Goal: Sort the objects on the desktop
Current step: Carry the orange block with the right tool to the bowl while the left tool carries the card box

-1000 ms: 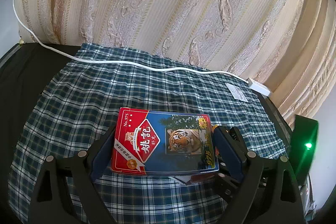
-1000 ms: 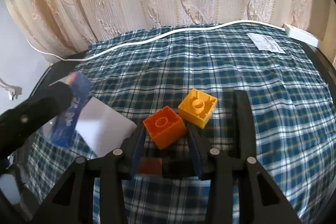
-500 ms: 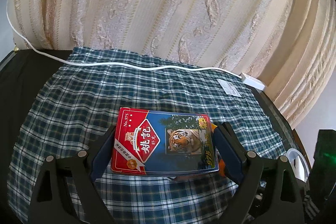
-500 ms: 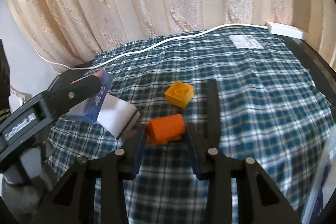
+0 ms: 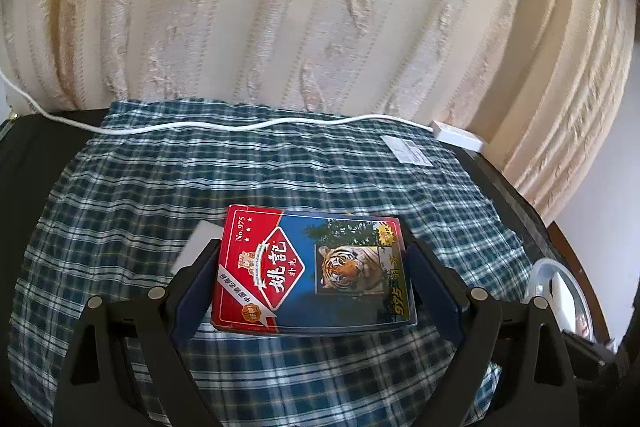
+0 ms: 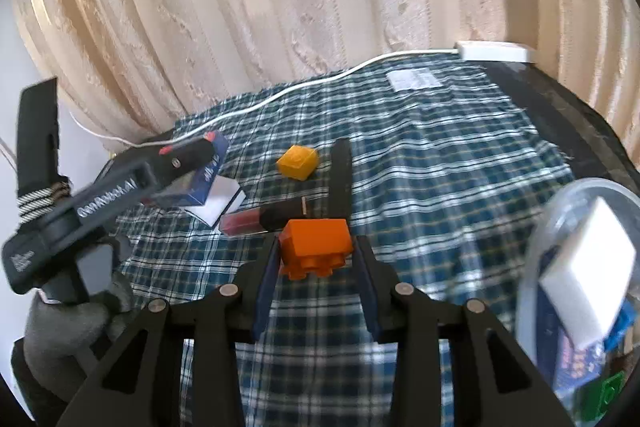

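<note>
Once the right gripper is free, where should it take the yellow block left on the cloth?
Grip the yellow block across two opposite flat side walls, coming down from above. It sits alone on the plaid cloth, stud side up and turned a little, so roll the jaws to match its sides. The black strip lies close on one side; probably best to close along that strip rather than across it.
</note>
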